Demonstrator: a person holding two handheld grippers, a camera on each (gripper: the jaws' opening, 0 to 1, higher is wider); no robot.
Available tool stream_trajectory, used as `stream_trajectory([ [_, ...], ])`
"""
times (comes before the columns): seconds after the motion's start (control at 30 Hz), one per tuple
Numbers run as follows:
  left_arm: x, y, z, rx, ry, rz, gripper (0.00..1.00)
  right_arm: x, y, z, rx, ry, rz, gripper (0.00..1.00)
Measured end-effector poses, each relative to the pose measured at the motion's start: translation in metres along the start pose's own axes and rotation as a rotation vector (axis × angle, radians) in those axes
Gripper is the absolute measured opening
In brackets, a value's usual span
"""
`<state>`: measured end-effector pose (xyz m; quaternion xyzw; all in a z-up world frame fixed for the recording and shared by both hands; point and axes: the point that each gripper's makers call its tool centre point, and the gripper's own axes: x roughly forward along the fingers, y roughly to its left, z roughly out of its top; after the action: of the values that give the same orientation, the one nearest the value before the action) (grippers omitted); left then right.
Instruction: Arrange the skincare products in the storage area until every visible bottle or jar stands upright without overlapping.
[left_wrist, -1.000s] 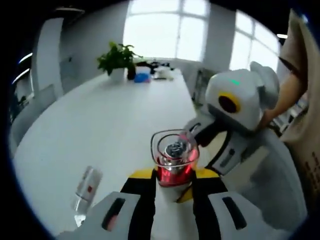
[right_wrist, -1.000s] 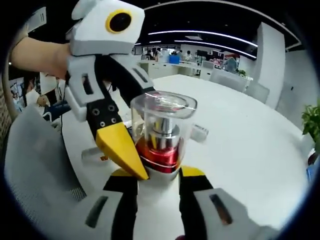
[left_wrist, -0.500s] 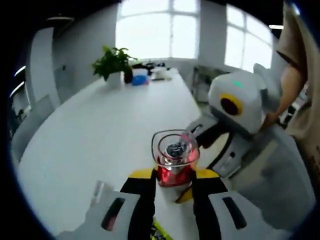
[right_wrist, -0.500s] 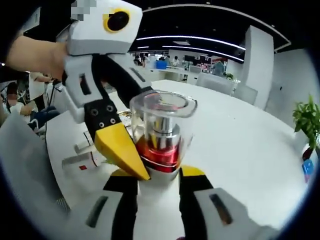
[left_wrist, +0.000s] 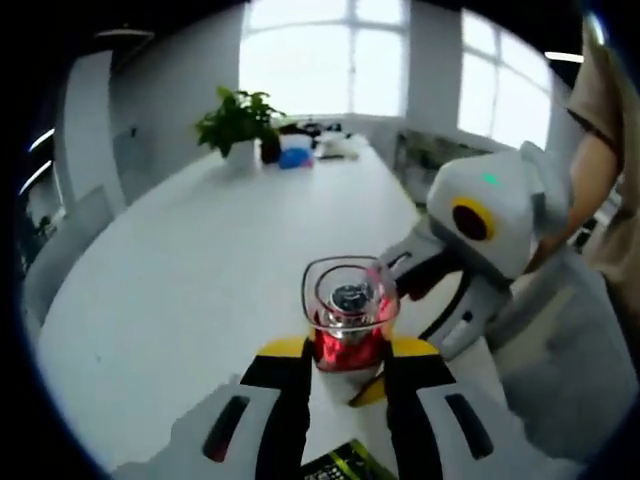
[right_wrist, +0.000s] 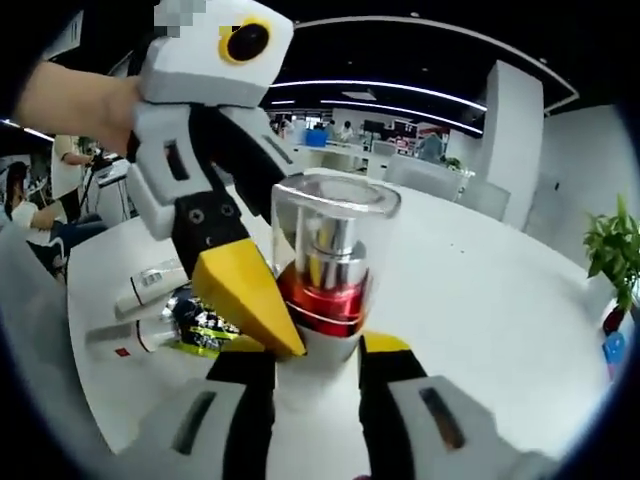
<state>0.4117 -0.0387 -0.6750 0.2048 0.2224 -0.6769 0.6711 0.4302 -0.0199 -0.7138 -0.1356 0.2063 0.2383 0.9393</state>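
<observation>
Both hand-held grippers — left (left_wrist: 345, 375), right (right_wrist: 318, 355) — clamp one upright red-collared bottle (right_wrist: 330, 270).

White plastic left gripper (left_wrist: 345, 385), right gripper (right_wrist: 318, 385): black-and-yellow jaws, screw-studded black links; beige short sleeve (left_wrist: 612, 95).

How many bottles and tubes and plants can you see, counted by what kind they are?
Pump bottle with clear cap and red collar, held by both grippers: 1
White tubes or bottles lying on the table: 2
Dark green-printed packet: 1
Potted plants: 2
Total: 6
</observation>
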Motion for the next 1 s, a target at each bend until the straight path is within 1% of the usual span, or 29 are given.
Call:
stream_trajectory([
  [0.17, 0.004, 0.014, -0.002, -0.027, -0.003, 0.012, 0.25, 0.008, -0.008, 0.003, -0.002, -0.002, -0.004, 0.31],
  [0.33, 0.007, 0.023, -0.002, -0.068, -0.015, 0.025, 0.25, 0.017, -0.016, 0.003, -0.001, -0.001, -0.009, 0.31],
  [0.47, 0.006, 0.022, -0.002, -0.088, -0.017, 0.02, 0.25, 0.017, -0.016, 0.002, 0.007, 0.002, -0.013, 0.31],
  [0.73, 0.007, 0.021, -0.005, -0.089, -0.004, 0.023, 0.26, 0.019, -0.017, 0.0, 0.04, 0.01, -0.039, 0.31],
  [1.0, 0.007, 0.031, -0.005, -0.093, 0.012, 0.033, 0.26, 0.024, -0.021, 0.002, 0.047, 0.007, -0.061, 0.31],
])
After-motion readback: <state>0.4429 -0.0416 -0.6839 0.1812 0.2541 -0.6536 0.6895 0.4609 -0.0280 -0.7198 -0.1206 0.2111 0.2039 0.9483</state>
